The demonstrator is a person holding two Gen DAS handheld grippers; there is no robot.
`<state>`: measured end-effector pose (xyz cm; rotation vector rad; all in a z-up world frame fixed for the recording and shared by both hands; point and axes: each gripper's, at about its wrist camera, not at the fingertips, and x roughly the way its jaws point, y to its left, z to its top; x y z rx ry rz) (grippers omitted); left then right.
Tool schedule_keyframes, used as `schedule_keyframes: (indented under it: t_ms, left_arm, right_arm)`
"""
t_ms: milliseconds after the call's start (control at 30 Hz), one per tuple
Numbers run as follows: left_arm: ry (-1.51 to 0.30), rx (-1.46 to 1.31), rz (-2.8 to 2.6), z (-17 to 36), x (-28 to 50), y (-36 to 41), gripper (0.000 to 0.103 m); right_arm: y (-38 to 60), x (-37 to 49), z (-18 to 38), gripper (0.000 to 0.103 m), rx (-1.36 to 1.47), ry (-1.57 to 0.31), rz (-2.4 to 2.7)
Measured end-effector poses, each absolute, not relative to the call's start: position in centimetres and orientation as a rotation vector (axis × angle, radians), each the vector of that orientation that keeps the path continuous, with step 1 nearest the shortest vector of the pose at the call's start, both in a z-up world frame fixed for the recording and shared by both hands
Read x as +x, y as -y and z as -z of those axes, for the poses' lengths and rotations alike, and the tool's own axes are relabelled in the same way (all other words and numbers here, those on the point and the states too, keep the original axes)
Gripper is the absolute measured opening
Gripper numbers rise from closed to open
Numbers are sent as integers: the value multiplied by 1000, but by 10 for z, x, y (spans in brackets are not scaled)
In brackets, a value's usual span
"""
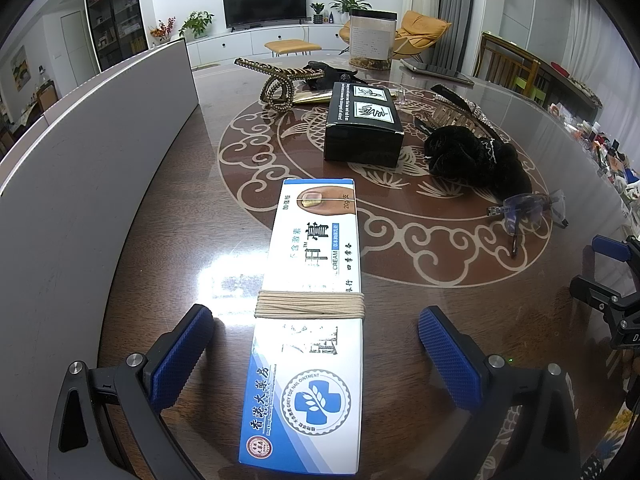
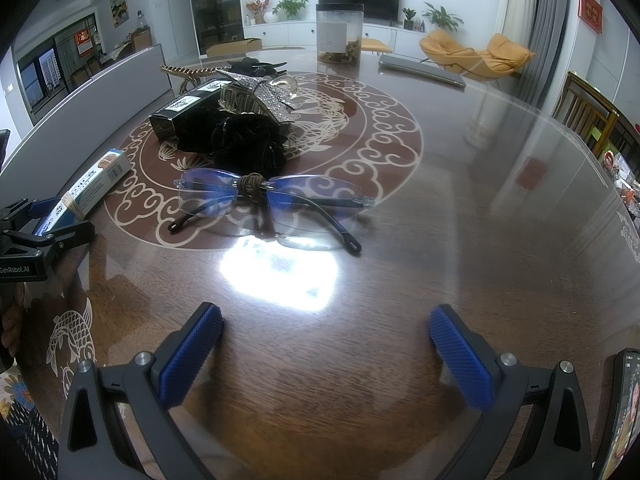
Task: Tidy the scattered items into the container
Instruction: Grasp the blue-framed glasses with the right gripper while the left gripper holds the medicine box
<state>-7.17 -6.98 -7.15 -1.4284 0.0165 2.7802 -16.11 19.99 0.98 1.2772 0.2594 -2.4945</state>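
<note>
A white-and-blue ointment box [image 1: 308, 312], bound with a beige elastic band [image 1: 310, 306], is seen lying flat. Beyond it a black carton [image 1: 362, 128], black scrunchie [image 1: 468, 158], folded glasses [image 2: 272, 204] and rhinestone hair clips [image 1: 280, 84] are scattered beside the grey container [image 1: 100, 152].

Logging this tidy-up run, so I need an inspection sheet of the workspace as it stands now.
Surface: glossy brown table, glare patch.
Job's things: ointment box between the open left gripper pads, untouched; black box, glasses, black scrunchie, hair claws loose; grey container at left.
Clutter: jar, tablet.
Grippers: right gripper open, empty.
Cables: nothing seen.
Surroundings: living room, TV, orange chairs.
</note>
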Motion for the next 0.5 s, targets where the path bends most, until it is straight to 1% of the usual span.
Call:
schedule_keyframes:
  t_ms: [100, 200, 333, 433, 500]
  left_arm:
    - [-16, -1428, -2780, 72, -72, 70, 103]
    - [-16, -1428, -2780, 72, -72, 70, 103]
    - [-16, -1428, -2780, 72, -72, 70, 103]
    - [-16, -1428, -2780, 72, -72, 70, 103]
    - [-16, -1428, -2780, 72, -72, 70, 103]
  right_arm:
    - [-198, -164, -10, 103, 1269, -309, 2419]
    - [-196, -174, -12, 103, 1255, -452, 2234]
    - [-194, -190, -17, 103, 1186, -655, 2138]
    - [-179, -205, -17, 103, 1147, -723, 2038]
    - [-169, -216, -17, 103, 1142, -727, 1995]
